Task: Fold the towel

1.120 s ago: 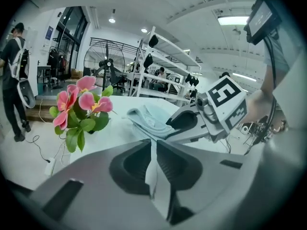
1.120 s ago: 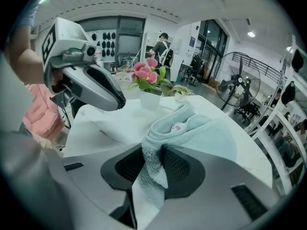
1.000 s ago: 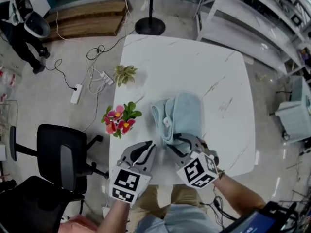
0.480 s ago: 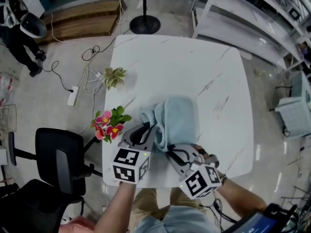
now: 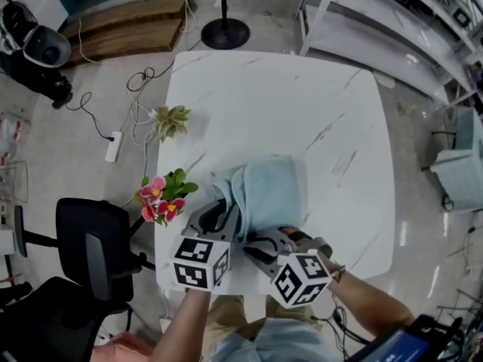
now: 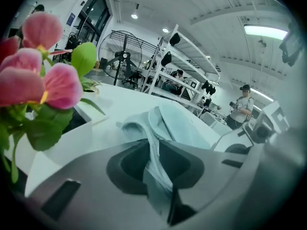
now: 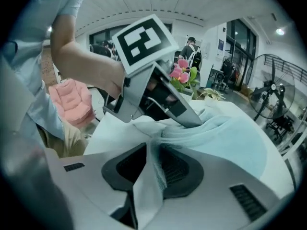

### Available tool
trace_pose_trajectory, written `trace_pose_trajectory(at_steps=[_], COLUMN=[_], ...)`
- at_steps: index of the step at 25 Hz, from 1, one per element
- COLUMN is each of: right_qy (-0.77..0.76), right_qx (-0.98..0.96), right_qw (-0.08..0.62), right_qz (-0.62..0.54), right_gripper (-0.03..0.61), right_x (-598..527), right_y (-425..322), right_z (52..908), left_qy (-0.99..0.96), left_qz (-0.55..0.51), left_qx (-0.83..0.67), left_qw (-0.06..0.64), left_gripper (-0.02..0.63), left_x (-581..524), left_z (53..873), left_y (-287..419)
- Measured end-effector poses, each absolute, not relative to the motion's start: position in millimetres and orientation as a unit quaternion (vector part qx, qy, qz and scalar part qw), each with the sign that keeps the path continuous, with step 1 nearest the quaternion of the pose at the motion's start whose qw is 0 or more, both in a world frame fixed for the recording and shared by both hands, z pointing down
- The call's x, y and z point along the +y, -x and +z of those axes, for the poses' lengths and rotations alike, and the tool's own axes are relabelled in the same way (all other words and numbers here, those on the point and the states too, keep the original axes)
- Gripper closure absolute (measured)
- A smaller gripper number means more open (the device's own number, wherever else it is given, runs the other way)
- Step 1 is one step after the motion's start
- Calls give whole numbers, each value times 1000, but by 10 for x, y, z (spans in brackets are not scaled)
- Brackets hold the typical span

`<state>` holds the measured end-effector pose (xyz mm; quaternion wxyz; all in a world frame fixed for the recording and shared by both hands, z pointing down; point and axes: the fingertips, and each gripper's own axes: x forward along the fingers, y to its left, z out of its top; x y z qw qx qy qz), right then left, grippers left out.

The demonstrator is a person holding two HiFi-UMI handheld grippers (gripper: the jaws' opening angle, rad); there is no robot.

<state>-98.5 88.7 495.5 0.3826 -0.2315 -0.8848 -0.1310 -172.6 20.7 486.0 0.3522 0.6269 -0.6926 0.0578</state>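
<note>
Towel: I have the light-blue towel (image 5: 268,194) bunched and partly doubled over on the white marble-look table (image 5: 309,104). It sits toward the near-left part of the top, and its near edge is gathered up into both tongs.
Left tongs: the left gripper (image 6: 156,176) is clamped on the towel. A band of cloth runs down through the narrow gap between the jaws, with the pads on it. The jaws have just been opening a little, with the cloth between them.
Right tongs: the right gripper (image 7: 151,176) is also gripping the towel. A fold of cloth is pinched between its jaws and hangs out below. Its jaws have just been opening slightly too, with fabric between them.
Spacing: the two grippers are close side by side at the towel's near edge. In the right gripper view the left one's tip is buried in the cloth.
Left side: pink flowers (image 5: 160,202) in a white pot (image 6: 62,138) stand just beside the left gripper. A small green plant (image 5: 170,119) stands farther along the same table edge.
Floor: black office chair (image 5: 94,251) near left, power strip (image 5: 115,146) with cables beyond it.
Room: fan (image 6: 123,56) past the table's far side, white shelving (image 5: 392,21) at far right.
Bystander: a person (image 6: 242,107) is standing at the back in the left gripper view. I can't tell what they are holding.
</note>
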Motion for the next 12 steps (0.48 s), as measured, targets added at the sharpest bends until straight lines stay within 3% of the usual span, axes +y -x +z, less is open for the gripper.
trace_pose_trajectory(at_steps=[2,3,8,12], right_qy=[268,283,284,283], right_qx=[-882,-884,-922,-908], right_qw=[375,363,257,289], right_qz=[-99,-84,-57,-107], right_gripper=[402,393,414,421], right_x=[940,924,260,-364], right_y=[944,934,1226,1520], right_z=[4739,4573,3733,3752], left_qy=[-622,-621,-616,-604], left_qz=[52,51,47,35], left_qx=[-695,-696,-706,-721], left_qw=[356,356,346,339], left_gripper=[540,541,540,540], left_x=[245,250,224,231], left_z=[4863,4860,4780,4694], left_y=[1717,1712,1757,1846])
